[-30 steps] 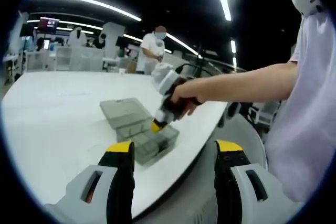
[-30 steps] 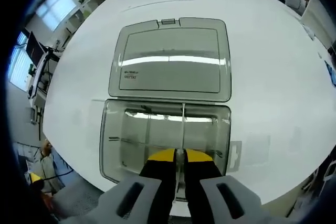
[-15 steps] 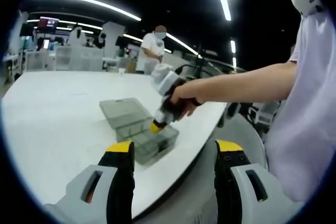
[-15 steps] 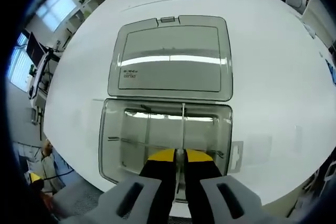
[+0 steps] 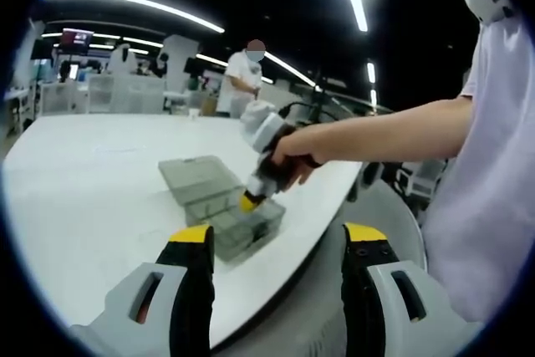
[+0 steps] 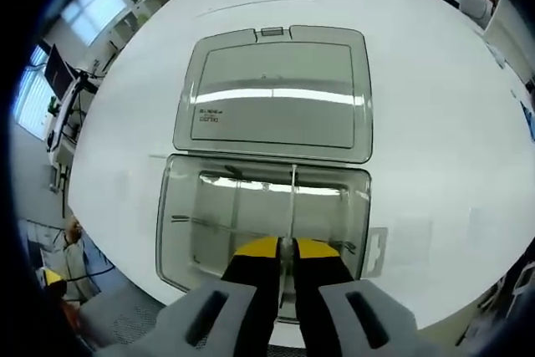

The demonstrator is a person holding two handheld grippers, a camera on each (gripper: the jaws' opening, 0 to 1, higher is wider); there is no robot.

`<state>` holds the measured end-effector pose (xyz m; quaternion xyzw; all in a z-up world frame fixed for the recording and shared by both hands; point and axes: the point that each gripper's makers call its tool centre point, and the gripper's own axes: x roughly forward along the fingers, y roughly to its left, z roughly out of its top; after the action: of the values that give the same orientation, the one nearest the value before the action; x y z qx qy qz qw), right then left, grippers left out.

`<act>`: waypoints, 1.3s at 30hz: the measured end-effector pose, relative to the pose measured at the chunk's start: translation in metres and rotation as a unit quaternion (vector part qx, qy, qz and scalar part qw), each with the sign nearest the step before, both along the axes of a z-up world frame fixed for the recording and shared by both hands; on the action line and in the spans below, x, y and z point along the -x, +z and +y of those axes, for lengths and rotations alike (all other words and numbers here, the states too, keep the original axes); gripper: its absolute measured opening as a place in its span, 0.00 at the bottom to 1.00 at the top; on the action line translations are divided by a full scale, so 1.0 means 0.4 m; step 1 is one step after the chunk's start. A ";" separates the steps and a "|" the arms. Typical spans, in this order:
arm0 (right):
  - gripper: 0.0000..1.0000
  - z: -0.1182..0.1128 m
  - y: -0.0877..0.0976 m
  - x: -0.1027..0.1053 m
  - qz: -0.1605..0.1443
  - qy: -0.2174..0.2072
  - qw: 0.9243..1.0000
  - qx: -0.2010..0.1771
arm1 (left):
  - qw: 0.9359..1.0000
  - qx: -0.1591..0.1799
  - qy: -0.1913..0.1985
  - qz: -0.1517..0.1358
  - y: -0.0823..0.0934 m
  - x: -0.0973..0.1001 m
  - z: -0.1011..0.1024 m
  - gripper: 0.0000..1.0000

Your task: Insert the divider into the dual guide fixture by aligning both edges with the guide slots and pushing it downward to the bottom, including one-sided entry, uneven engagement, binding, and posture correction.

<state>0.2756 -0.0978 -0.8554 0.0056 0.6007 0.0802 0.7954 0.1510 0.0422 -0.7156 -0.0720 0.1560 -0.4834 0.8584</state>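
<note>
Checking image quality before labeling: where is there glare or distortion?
Right gripper view: a bright light stripe glares across the open lid; fisheye curves the table edge. Left gripper view: dark room, streaky ceiling lights, the box small but sharp.

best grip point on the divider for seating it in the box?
Its top edge, from straight above. The divider stands upright as a thin clear plate across the open box, so only that edge is free. The right gripper is already pinched there, jaws either side of the plate.
</note>
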 end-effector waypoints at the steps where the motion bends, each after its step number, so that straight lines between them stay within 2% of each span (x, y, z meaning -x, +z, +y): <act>1: 0.00 0.003 0.000 0.001 0.001 0.003 1.000 -0.001 | 1.000 0.000 0.000 0.000 0.000 0.000 0.000 0.59; 7: 0.01 0.002 0.000 0.000 -0.002 0.000 1.000 -0.009 | 1.000 -0.002 0.000 0.000 0.001 0.001 0.000 0.59; 11: 0.01 0.003 -0.003 -0.002 -0.007 0.027 1.000 -0.009 | 1.000 -0.004 -0.002 0.001 0.000 0.001 0.000 0.59; 18: 0.03 0.004 -0.007 0.004 -0.012 0.041 0.999 -0.013 | 1.000 -0.007 -0.002 0.005 -0.003 0.001 0.000 0.60; 22: 0.11 -0.007 -0.001 0.005 -0.019 0.055 0.998 -0.004 | 1.000 -0.009 -0.002 0.006 -0.002 0.002 -0.002 0.60; 25: 0.12 -0.009 0.007 0.008 -0.022 0.056 0.998 -0.013 | 1.000 -0.009 -0.001 0.007 -0.004 0.001 -0.002 0.60; 35: 0.17 -0.007 0.058 -0.001 -0.065 0.070 0.995 -0.031 | 1.000 -0.013 -0.003 0.009 -0.008 0.001 -0.003 0.60; 39: 0.20 0.006 0.089 -0.025 -0.107 0.089 0.989 -0.040 | 1.000 -0.018 -0.006 0.009 -0.010 0.005 -0.006 0.60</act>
<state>0.2857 -0.0954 -0.8200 -0.0249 0.5070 0.1750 0.8437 0.1490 0.0400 -0.7194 -0.0598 0.1729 -0.4851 0.8551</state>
